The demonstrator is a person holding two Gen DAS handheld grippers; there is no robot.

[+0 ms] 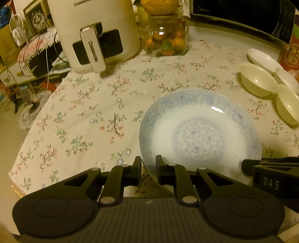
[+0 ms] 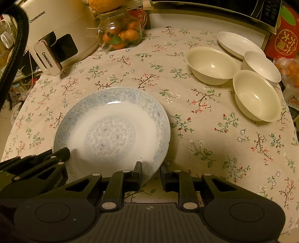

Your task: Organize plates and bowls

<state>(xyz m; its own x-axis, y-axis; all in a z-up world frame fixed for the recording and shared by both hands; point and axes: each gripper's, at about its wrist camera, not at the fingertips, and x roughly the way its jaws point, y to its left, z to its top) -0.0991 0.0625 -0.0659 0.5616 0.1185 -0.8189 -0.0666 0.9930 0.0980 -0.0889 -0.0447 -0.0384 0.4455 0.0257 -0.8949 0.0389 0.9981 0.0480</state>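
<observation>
A blue-patterned plate [image 1: 200,134] is tilted above the floral tablecloth; in the right wrist view [image 2: 110,130] a second patterned plate's rim [image 2: 164,138] shows under it. My left gripper [image 1: 148,168] is shut on the plate's near left rim. My right gripper [image 2: 151,172] straddles the near right rim, jaws close around it. Three cream and white bowls [image 2: 211,64] [image 2: 257,95] [image 2: 261,66] and a white plate [image 2: 237,44] sit at the far right. The bowls also show in the left wrist view [image 1: 257,79].
A white air fryer [image 1: 93,31] stands at the back left, beside a glass jar of oranges [image 1: 166,37]. A black microwave [image 1: 239,13] is at the back right. A red box [image 2: 284,37] is at the far right. The table edge [image 1: 28,134] curves on the left.
</observation>
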